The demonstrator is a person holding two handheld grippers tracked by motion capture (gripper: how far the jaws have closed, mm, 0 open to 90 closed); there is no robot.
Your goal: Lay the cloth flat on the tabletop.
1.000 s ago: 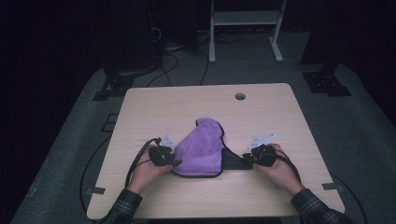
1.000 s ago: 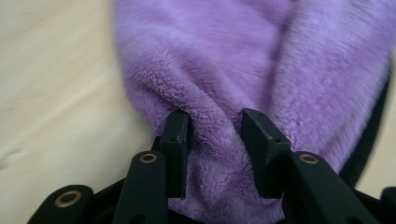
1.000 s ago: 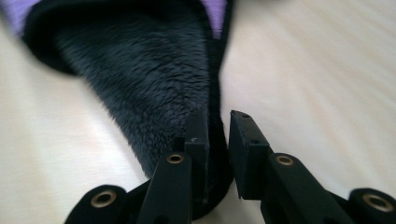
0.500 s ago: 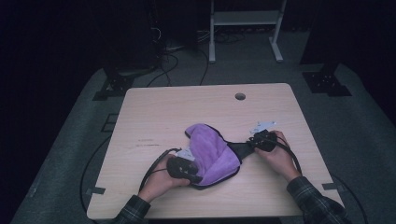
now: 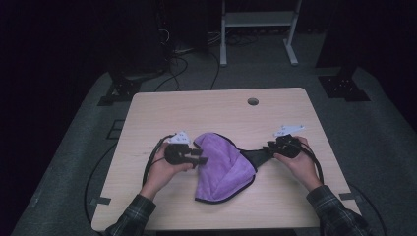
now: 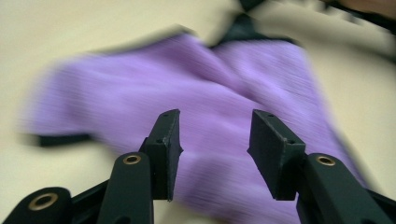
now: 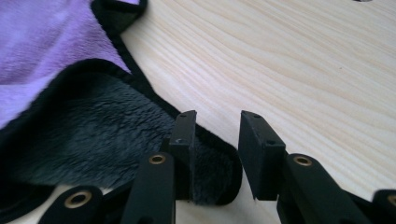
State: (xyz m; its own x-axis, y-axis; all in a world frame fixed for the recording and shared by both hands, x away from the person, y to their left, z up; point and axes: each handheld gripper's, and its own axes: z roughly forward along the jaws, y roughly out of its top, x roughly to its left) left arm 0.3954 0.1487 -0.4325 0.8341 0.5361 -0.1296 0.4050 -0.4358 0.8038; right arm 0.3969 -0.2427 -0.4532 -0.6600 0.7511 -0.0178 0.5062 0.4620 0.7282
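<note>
Near edge of the table (image 5: 147,206): your two plaid sleeves come in over it, one toward each near corner, and each hand carries a pair of tongs.

Left gripper (image 5: 199,156): your left hand holds it on the left half of the table, about midway between near and far edges, jaws aimed toward the right edge. Its jaws have just been opening. In the left gripper view (image 6: 212,140) they stand apart with a clear gap, and nothing sits between the pads; the purple face of the cloth (image 6: 224,93) lies below and beyond them, blurred. From above, the jaw tips sit just at the cloth's left border, near its far lobe.

The cloth (image 5: 223,167), purple with a dark trim, lies between the two tongs, at the middle of the table and running down toward the near edge. One corner is turned so its dark grey underside shows, drawn out to a point toward the right edge.

Right gripper (image 5: 269,148): your right hand holds it on the right half, jaws aimed toward the left edge at that dark point. Its jaws have just been opening too. In the right gripper view (image 7: 215,154) the gap is moderate; the rounded dark corner (image 7: 140,140) lies on the wood against the left jaw and under the gap, and the pads do not pinch it.

Far side: a small round hole (image 5: 253,102) in the tabletop near the far edge, well apart from the cloth.
</note>
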